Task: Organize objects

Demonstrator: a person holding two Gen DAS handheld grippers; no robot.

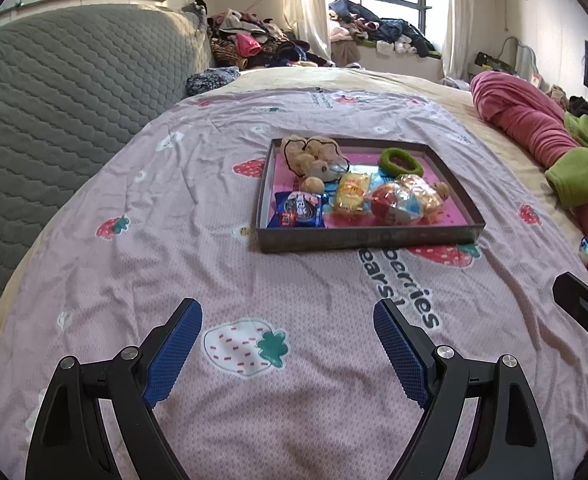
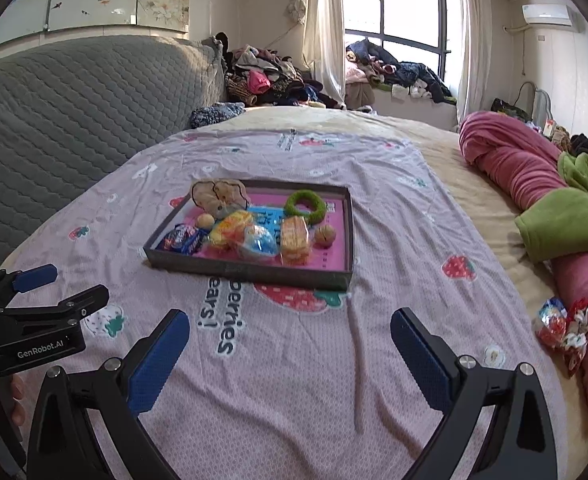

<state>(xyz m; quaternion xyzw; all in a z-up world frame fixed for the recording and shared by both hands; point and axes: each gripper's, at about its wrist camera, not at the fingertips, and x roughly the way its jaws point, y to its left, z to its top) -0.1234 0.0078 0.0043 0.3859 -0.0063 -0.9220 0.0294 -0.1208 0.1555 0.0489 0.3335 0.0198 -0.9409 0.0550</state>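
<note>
Pink strawberry sheet [image 1: 278, 280] fills my view, tray [image 1: 367, 238] mid-frame; my left gripper [image 1: 288, 334] and right gripper [image 2: 290, 340] gape apart, holding nothing.

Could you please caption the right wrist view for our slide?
Open right gripper faces a tray of snacks and toys on a strawberry-print sheet.

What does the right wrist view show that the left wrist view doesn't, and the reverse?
Only the right wrist view shows the crinkly snack wrappers lying whole on the bed near the pink blanket, outside the tray; the left view catches just a sliver at its edge. The left wrist view adds nothing unique. Both show the tray holding snacks and a green ring, plus the open left gripper and right gripper, both empty.
</note>
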